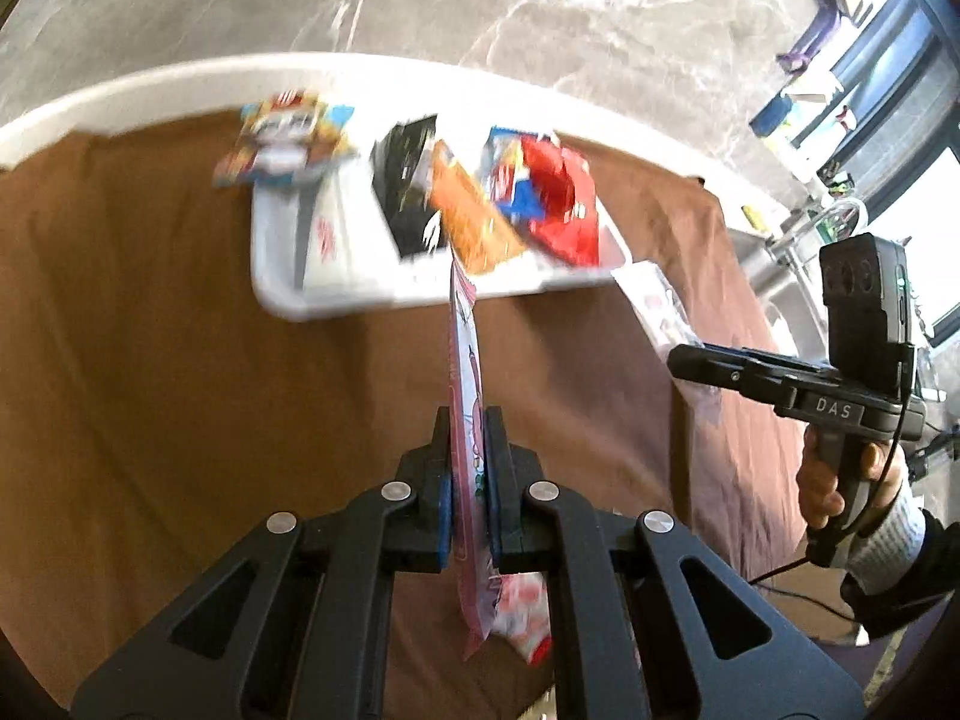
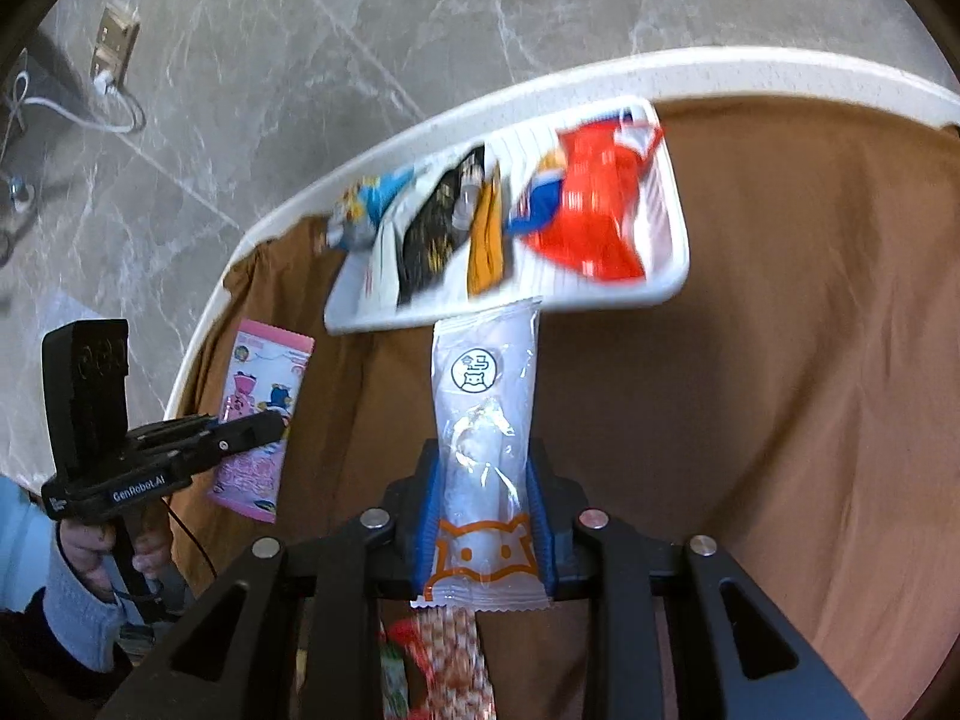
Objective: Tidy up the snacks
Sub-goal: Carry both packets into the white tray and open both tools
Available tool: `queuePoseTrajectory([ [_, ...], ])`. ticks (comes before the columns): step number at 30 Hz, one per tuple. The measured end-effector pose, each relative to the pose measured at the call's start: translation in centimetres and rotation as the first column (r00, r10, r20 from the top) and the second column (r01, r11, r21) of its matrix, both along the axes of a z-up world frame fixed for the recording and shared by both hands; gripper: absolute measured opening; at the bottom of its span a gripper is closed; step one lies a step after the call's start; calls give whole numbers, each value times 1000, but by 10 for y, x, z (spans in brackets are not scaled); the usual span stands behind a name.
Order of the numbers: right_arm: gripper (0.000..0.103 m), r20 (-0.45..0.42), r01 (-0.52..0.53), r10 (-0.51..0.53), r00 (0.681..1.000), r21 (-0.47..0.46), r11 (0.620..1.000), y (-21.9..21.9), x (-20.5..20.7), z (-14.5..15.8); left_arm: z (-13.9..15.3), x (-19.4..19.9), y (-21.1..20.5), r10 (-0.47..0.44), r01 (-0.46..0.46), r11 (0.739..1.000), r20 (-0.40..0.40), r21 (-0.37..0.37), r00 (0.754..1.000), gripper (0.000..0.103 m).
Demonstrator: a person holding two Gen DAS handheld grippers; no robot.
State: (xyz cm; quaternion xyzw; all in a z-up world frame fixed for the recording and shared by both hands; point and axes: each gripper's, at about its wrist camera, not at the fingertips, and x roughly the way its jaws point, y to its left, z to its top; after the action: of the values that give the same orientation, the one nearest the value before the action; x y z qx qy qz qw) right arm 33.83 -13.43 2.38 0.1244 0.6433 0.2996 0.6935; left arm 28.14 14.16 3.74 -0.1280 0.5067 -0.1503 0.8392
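Carry step: your left gripper (image 1: 467, 420) pinches the pink packet (image 1: 465, 360), right gripper (image 2: 485, 468) clamps the white packet (image 2: 485, 414); next, lower both into the tray (image 1: 288, 294) at twelve o'clock

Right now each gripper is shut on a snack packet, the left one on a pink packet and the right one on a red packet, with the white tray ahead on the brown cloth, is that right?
One detail is off: the right gripper is shut on a clear white packet, not red, as the right wrist view shows. The left gripper does hold the pink packet, and the white tray lies ahead on the brown cloth.
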Motion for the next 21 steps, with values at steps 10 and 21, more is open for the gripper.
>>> queuePoseTrajectory([
  [10, 27, 23, 14, -15, 1000, 19, 1000, 31, 60, -12, 8, 95, 2, 31, -30, 999, 19, -38, 999, 7],
  [21, 31, 75, -10, 13, 997, -50, 999, 75, 111, -36, -22, 181, -2, 85, -86, 996, -20, -19, 996, 8],
])
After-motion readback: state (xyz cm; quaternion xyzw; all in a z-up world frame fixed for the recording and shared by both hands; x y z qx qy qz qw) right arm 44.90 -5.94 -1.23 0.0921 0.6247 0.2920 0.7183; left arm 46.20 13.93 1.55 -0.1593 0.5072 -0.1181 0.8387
